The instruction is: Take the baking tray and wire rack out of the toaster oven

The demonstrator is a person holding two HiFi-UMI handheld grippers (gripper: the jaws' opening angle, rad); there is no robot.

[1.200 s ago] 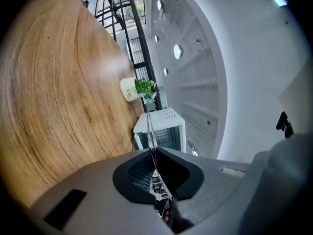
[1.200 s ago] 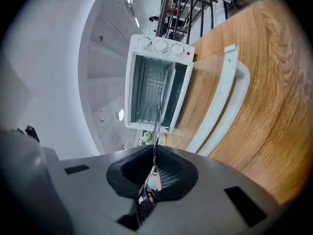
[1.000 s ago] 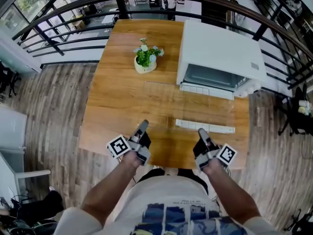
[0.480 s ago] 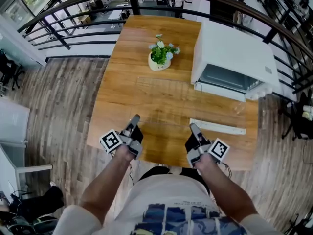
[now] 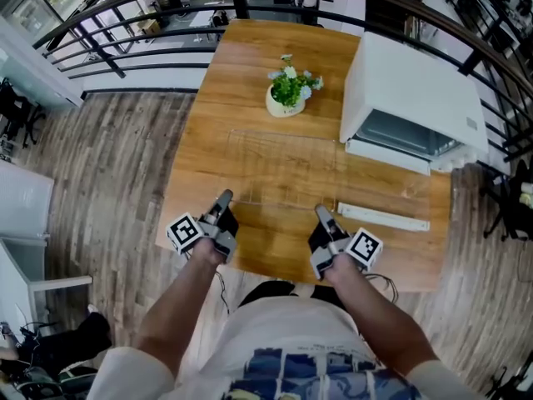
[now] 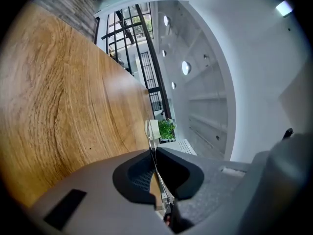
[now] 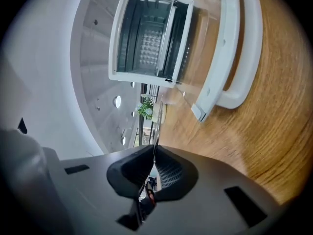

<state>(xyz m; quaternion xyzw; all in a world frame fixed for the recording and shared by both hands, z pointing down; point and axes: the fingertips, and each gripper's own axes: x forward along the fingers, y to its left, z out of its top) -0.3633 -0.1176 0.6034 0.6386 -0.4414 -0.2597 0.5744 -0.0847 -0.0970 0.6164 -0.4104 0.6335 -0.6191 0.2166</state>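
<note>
A thin wire rack hovers low over the wooden table, left of the white toaster oven. My left gripper and right gripper are each shut on its near edge. One rack wire runs out from between the left jaws. Another wire rises from the right jaws. The oven stands open, its glass door folded flat with the white handle toward me. I cannot tell whether a baking tray is inside.
A small potted plant stands at the table's middle back, just beyond the rack. A dark railing curves behind the table. The table's near edge lies right under my hands, with wood floor to either side.
Both grippers, still shut on the rack, have carried it left and toward me, away from the oven's open door. The rack now lies in front of the plant.
</note>
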